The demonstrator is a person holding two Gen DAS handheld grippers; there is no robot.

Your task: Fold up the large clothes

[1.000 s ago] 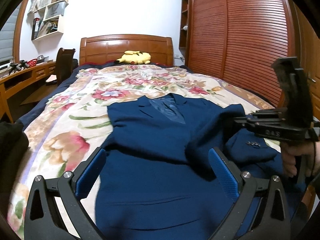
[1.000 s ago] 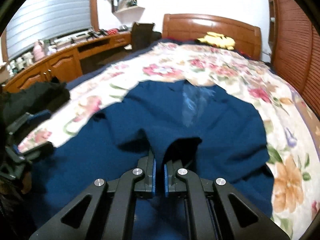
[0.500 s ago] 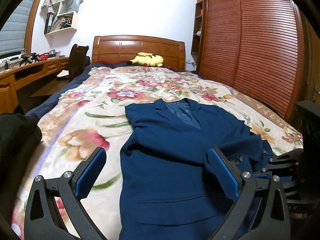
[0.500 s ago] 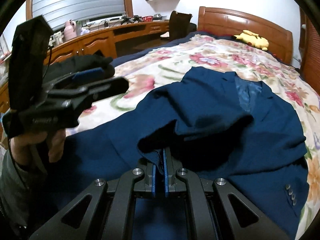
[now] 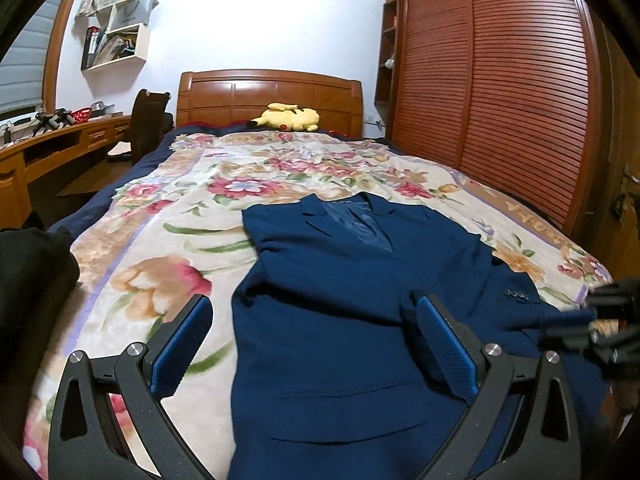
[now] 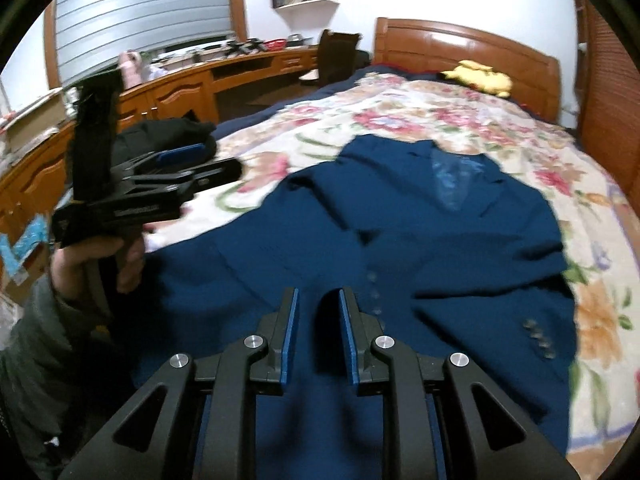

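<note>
My right tool (image 6: 316,316) is opening with nothing between its pads, my left tool (image 5: 316,344) gapes empty over the soft, heavy blue jacket (image 5: 360,320) on the bed (image 5: 168,216); I'd pinch a hem corner.

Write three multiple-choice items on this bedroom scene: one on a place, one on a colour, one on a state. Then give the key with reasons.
1. Where does the yellow plush toy lie?
A. at the headboard
B. on the desk
C. on the jacket

2. What colour is the jacket on the bed?
A. grey
B. dark blue
C. red

3. How does the left claw stand?
A. shut on a sleeve
B. shut on nothing
C. wide open, gripping nothing

Key:
1 A, the toy rests at the far end of the floral bedspread, against the wooden headboard.
2 B, the cloth is navy throughout.
3 C, its blue pads sit far apart above the jacket, with no cloth pinched.
</note>
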